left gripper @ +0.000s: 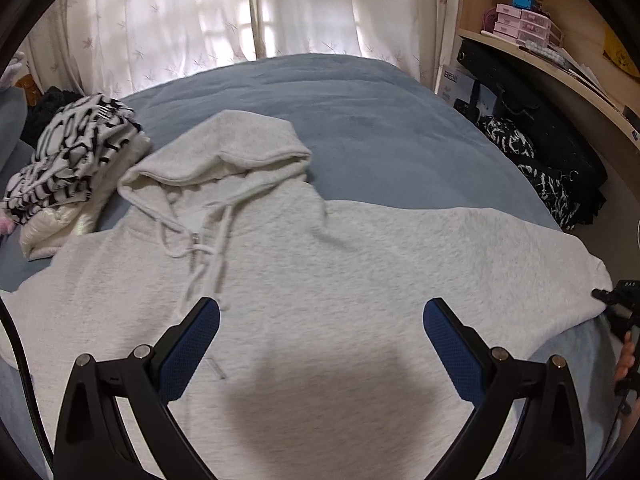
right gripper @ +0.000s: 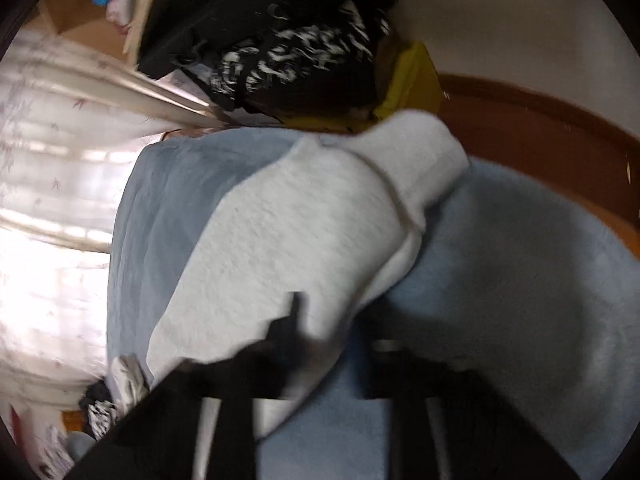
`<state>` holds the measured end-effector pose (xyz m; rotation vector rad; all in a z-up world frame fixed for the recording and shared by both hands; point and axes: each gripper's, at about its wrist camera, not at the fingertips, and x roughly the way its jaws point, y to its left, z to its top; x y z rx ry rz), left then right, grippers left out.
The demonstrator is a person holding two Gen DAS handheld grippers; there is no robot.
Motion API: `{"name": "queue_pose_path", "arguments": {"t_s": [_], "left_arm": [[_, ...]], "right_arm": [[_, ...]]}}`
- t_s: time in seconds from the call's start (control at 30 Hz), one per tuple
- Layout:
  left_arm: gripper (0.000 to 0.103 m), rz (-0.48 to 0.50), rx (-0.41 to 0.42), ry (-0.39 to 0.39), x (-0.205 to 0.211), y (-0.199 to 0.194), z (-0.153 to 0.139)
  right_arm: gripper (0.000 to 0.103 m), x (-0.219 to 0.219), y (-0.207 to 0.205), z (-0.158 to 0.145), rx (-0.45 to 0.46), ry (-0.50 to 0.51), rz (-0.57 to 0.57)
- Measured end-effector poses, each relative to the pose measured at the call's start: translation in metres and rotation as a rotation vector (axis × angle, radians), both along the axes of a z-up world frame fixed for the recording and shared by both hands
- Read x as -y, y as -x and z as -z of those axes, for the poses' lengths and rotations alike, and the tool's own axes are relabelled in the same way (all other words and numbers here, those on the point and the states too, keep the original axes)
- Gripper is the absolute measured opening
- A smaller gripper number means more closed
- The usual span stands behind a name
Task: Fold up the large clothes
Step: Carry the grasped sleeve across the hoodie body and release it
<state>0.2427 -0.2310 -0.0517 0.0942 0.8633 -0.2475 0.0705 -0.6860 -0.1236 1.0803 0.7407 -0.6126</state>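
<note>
A light grey zip hoodie point(left gripper: 320, 264) lies face up on the blue bed point(left gripper: 360, 120), hood toward the window, sleeves spread left and right. My left gripper point(left gripper: 320, 320) is open and hovers above the hoodie's chest. My right gripper point(left gripper: 616, 304) shows at the right edge of the left wrist view, by the end of the right sleeve. In the blurred right wrist view the right gripper point(right gripper: 332, 344) is tilted sideways at the sleeve point(right gripper: 304, 232), with one finger point(right gripper: 288, 332) over the cloth. The blur hides whether its jaws are shut on the sleeve.
A folded black-and-white patterned garment point(left gripper: 68, 156) lies on a white one at the bed's left. Black bags and patterned cloth point(left gripper: 540, 168) stand beside the bed on the right, under a wooden shelf point(left gripper: 560, 64) with boxes. Curtains point(left gripper: 240, 12) hang behind.
</note>
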Motion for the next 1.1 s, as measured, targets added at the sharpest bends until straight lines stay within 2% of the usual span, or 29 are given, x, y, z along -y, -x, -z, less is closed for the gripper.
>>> {"name": "queue_pose_path", "arguments": {"t_s": [0.03,0.13,0.17,0.27,0.37,0.43,0.53,0.63,0.7,0.83,0.87,0.9,0.97,1.0,1.1], "left_arm": [[0.101,-0.007,0.013,-0.005,-0.007,0.002,-0.003],[0.101,-0.028,0.047,-0.008,-0.028,0.009,-0.013],[0.101,-0.033,0.053,-0.006,-0.035,0.011,-0.016],[0.101,-0.051,0.075,-0.003,-0.058,0.02,-0.024],[0.101,-0.069,0.099,0.009,-0.082,0.029,-0.032],[0.101,-0.092,0.118,0.027,-0.103,0.036,-0.037],[0.101,-0.124,0.133,0.045,-0.132,0.047,-0.038],[0.101,-0.131,0.127,0.021,-0.155,0.053,-0.025],[0.101,-0.136,0.103,0.005,-0.168,0.056,-0.011],[0.101,-0.133,0.026,0.037,-0.188,0.058,0.017],[0.101,-0.126,0.005,0.05,-0.191,0.059,0.024],[0.099,-0.118,-0.015,0.063,-0.193,0.058,0.029],[0.099,-0.121,-0.046,0.102,-0.198,0.056,0.037],[0.099,-0.118,-0.064,0.131,-0.2,0.055,0.04],[0.099,-0.117,-0.107,0.216,-0.205,0.049,0.044]], "right_arm": [[0.009,-0.003,0.001,-0.007,0.005,0.04,-0.003],[0.008,-0.037,-0.007,-0.056,0.052,0.254,-0.072],[0.008,-0.06,-0.012,-0.081,0.08,0.341,-0.134],[0.008,-0.121,-0.026,-0.133,0.158,0.492,-0.307],[0.008,-0.2,-0.043,-0.172,0.216,0.628,-0.504],[0.008,-0.258,-0.054,-0.182,0.234,0.688,-0.648],[0.008,-0.327,-0.066,-0.169,0.214,0.746,-0.828],[0.009,-0.401,-0.076,-0.129,0.135,0.827,-1.01],[0.009,-0.441,-0.083,-0.089,0.058,0.835,-1.115],[0.01,-0.495,-0.08,-0.013,-0.133,0.875,-1.272],[0.011,-0.505,-0.074,0.0,-0.176,0.914,-1.295],[0.013,-0.517,-0.067,0.011,-0.222,1.001,-1.316],[0.017,-0.529,-0.051,0.016,-0.243,1.101,-1.317],[0.019,-0.531,-0.046,0.013,-0.236,1.115,-1.319],[0.044,-0.527,-0.031,-0.002,-0.184,1.077,-1.318]]}}
